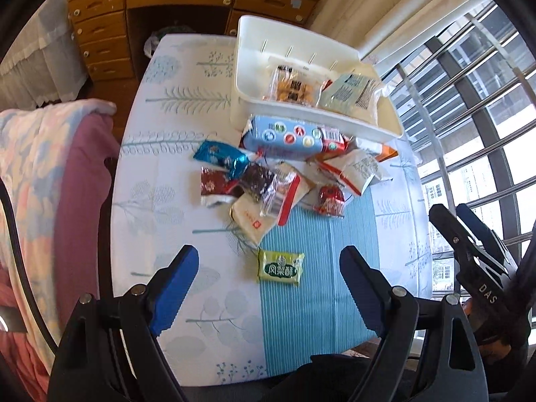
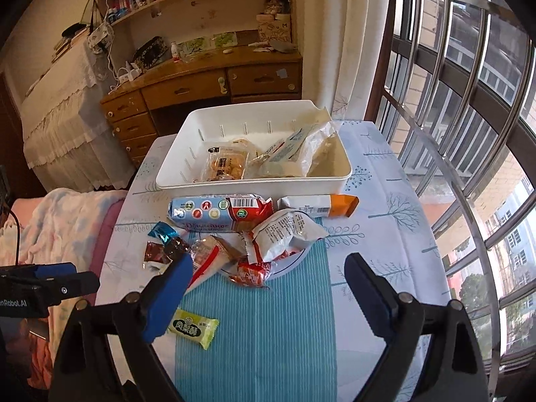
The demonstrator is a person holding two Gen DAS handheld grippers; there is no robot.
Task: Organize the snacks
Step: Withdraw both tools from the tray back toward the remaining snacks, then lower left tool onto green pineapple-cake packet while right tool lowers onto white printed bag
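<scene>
Both jaws stand wide apart with nothing between them. We see the left gripper (image 1: 268, 288) hanging above the near part of the tabletop (image 1: 174, 181), its blue pads (image 1: 174, 288) clear of every packet; the green pineapple-cake packet (image 1: 280, 267) lies alone on the striped blue runner (image 1: 301, 301) in the gap between the pads, untouched. We see the right gripper (image 2: 268, 294) likewise spread and holding nothing, with the same green packet (image 2: 194, 328) just beside its left pad (image 2: 167, 298), though we cannot tell if they touch.

Farther back, a loose pile of snacks sits mid-table: a long light-blue biscuit roll (image 1: 284, 139) lying just in front of the white bin (image 1: 254, 33), a blue foil candy (image 1: 221, 159), a dark red wrapper (image 1: 214, 186), a cream packet (image 1: 251, 221), a crumpled white-and-red bag (image 1: 355, 171) and a small red sweet (image 1: 330, 199). An orange-ended white box (image 2: 318, 206) lies by the bin's front wall. Inside the white bin we find a clear pack of cookies (image 1: 288, 85) and a pale flat pouch (image 1: 348, 95). The right gripper's black frame (image 1: 475, 261) shows at the edge of the left view.
</scene>
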